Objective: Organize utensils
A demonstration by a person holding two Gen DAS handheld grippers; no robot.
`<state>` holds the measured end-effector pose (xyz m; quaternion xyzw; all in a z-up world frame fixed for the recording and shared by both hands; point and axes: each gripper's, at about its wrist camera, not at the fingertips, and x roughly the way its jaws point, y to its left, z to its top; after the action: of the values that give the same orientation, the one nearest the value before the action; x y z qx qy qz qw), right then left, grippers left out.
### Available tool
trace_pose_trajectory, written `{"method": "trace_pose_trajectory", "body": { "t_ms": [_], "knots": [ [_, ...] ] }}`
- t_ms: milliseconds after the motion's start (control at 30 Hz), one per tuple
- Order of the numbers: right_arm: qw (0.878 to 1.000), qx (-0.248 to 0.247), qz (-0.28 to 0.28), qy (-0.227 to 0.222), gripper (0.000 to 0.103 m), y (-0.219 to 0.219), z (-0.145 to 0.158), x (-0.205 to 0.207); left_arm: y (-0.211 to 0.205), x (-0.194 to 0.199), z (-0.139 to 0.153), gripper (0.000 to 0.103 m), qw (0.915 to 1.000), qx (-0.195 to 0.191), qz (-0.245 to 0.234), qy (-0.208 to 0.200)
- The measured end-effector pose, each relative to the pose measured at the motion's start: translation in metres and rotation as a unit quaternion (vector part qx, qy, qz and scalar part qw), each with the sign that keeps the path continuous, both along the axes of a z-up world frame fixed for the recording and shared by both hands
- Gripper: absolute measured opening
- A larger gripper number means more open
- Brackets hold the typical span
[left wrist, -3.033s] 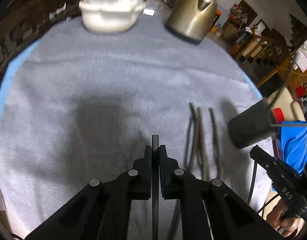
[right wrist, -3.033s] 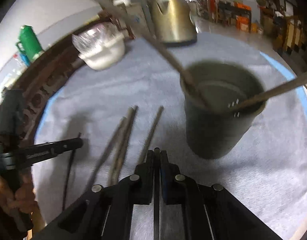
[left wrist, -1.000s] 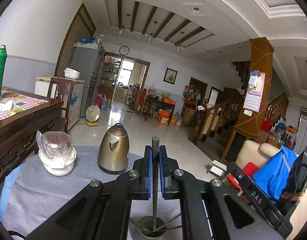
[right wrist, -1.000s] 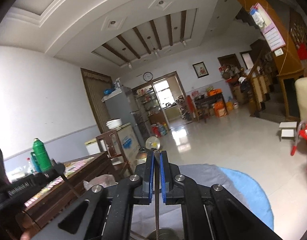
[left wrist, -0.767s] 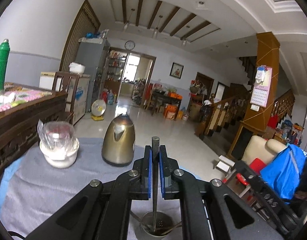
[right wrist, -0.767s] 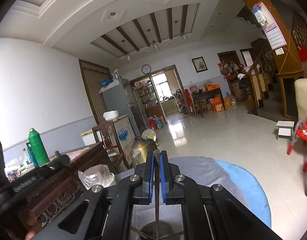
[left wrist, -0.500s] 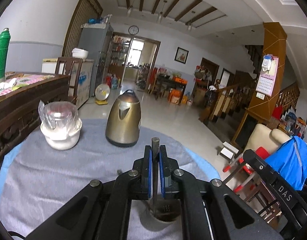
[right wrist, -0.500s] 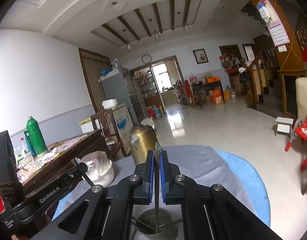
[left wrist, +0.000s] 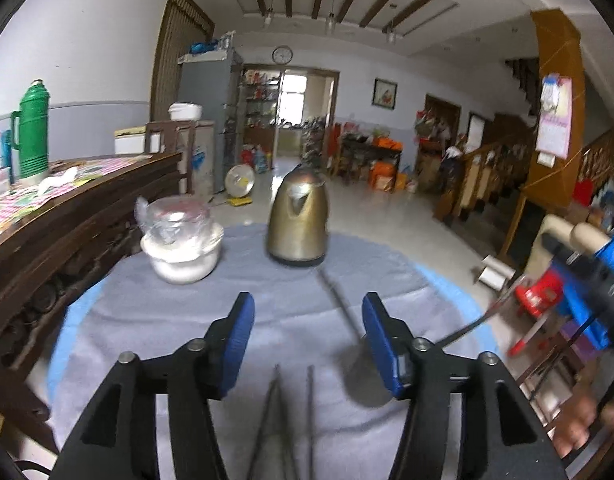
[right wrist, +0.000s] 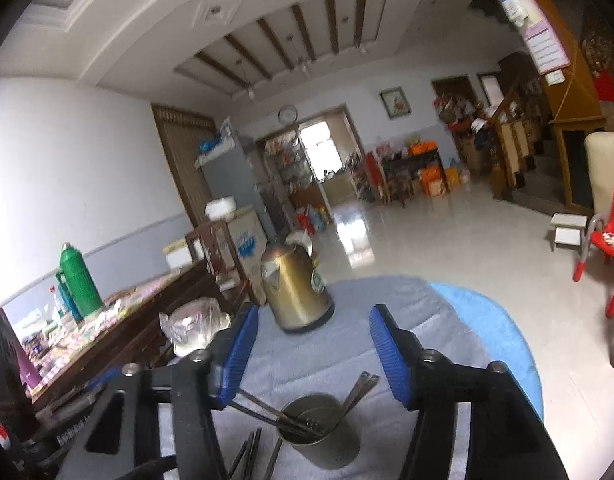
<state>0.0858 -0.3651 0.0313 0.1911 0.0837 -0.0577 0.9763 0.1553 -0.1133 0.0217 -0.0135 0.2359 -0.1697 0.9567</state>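
no writing reads clearly. the left gripper (left wrist: 305,336) and right gripper (right wrist: 313,346) are both released, jaws spread and empty. the metal holder (right wrist: 319,436) with chopsticks (right wrist: 357,394) stands near on the grey tablecloth (left wrist: 179,312); loose chopsticks (left wrist: 285,412) lie left of it, a brass kettle (right wrist: 295,292) stands far.

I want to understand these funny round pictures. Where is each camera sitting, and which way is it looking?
Left wrist view: sits on the left gripper, looking forward over the table at the kettle and bowl; its two open fingers show, and a hand at the right edge.
Right wrist view: sits on the right gripper, looking over the cup of chopsticks into the room; its open fingers show.
Both share the kettle, bowl and green flask.
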Motion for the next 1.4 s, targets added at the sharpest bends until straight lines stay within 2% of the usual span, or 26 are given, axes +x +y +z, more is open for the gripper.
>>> {"method": "trace_pose_trajectory", "body": {
  "t_ms": [67, 200, 400, 500, 600, 833, 1400],
  "knots": [
    [1.0, -0.005, -0.008, -0.01, 0.063, 0.002, 0.001, -0.013, 0.006, -0.003, -0.008, 0.068, 0.9996, 0.013, 0.012, 0.023],
    [1.0, -0.007, -0.009, -0.016, 0.063, 0.006, 0.0, -0.03, 0.021, -0.012, -0.028, 0.068, 0.9974, 0.026, 0.033, 0.059],
    [1.0, -0.016, 0.0, 0.014, 0.063, 0.019, -0.018, -0.043, 0.034, -0.027, -0.046, 0.069, 0.9937, 0.041, 0.047, 0.093],
    [0.999, -0.003, 0.013, 0.045, 0.063, 0.024, -0.033, -0.042, 0.033, -0.04, -0.049, 0.07, 0.9934, 0.057, 0.041, 0.09],
    [0.997, -0.011, 0.019, 0.07, 0.063, 0.031, -0.043, -0.042, 0.034, -0.05, -0.049, 0.074, 0.9931, 0.075, 0.039, 0.081],
    [0.994, -0.005, 0.032, 0.107, 0.063, 0.041, -0.067, -0.05, 0.045, -0.066, -0.049, 0.076, 0.992, 0.102, 0.043, 0.061],
    [0.983, 0.003, 0.074, 0.165, 0.063, 0.07, -0.106, -0.021, 0.074, -0.044, -0.087, 0.077, 0.9831, 0.117, 0.086, 0.112]
  ]
}}
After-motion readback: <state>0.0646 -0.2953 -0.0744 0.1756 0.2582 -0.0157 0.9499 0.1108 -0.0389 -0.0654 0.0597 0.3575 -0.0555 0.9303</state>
